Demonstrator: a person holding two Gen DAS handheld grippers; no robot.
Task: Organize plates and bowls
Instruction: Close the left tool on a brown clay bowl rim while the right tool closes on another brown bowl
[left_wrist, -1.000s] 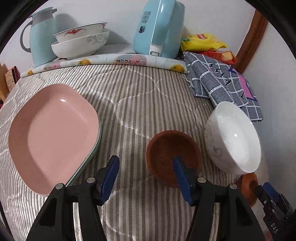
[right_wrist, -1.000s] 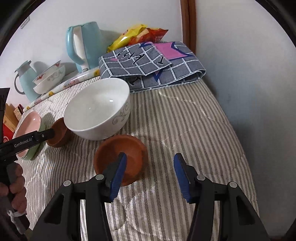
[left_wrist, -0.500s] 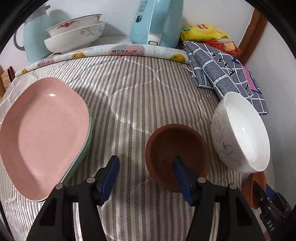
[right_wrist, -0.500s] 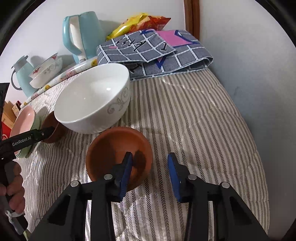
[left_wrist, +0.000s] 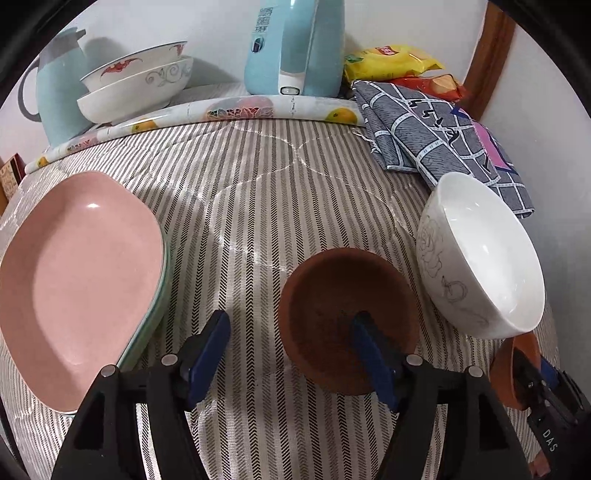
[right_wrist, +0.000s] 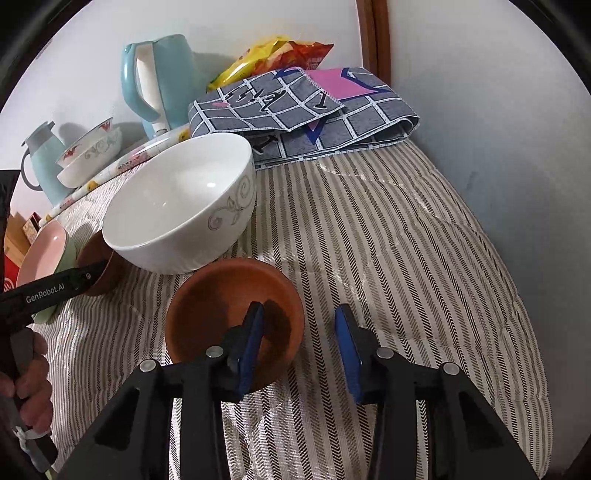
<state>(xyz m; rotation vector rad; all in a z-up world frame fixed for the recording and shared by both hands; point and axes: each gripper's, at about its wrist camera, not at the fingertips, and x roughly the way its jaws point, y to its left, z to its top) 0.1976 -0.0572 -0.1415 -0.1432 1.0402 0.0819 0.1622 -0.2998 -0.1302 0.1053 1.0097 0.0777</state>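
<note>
**Both tongs straddle brown bowl rims**

Left tongs (left_wrist: 290, 345) spread wide, one finger inside a dark brown bowl (left_wrist: 332, 295) on the striped bench (left_wrist: 258, 177). Right tongs (right_wrist: 300, 341) gape across the orange-brown bowl (right_wrist: 221, 295) rim, beside the white bowl (right_wrist: 177, 206).

- "GenRobot.AI" runs in white letters along the black body of the left gripper (right_wrist: 55, 288), seen from the right wrist camera at the left edge, beside the person's hand.
- "DAS" appears in white capitals on the black body of the right gripper (left_wrist: 546, 424), seen from the left wrist camera at the lower right corner.
- The light blue kettle (left_wrist: 295, 44) carries a small dark printed label high on its side; the characters are too small to read.
- The yellow snack bag (left_wrist: 391, 62) shows a red brand patch, its wording illegible.
- The grey checked cloth (right_wrist: 295, 110) bears large black script-like marks that cannot be made out as words.
</note>
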